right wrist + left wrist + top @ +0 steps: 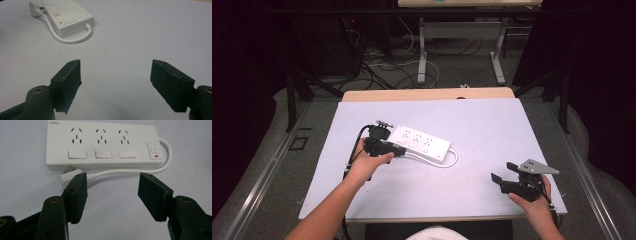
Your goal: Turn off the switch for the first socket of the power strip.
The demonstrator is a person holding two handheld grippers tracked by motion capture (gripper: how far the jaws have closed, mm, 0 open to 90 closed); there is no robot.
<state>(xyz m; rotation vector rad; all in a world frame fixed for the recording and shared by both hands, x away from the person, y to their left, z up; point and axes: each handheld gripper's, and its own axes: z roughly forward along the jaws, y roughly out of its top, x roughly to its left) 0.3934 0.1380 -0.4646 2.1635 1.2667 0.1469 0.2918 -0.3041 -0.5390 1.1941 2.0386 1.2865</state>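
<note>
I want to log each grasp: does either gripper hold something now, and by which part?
Nothing is held. The left gripper is open just short of the plug and cable; the right gripper is open over bare table.

High view looks down and forward over the whole table [492, 195]; left gripper view sits close on the power strip [100, 145], right gripper view sees it far-left, all three sharing it.

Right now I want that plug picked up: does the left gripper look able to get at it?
Probably yes. The left gripper is open just short of the plug, which lies bare on the table beside the power strip; nothing stands between.
</note>
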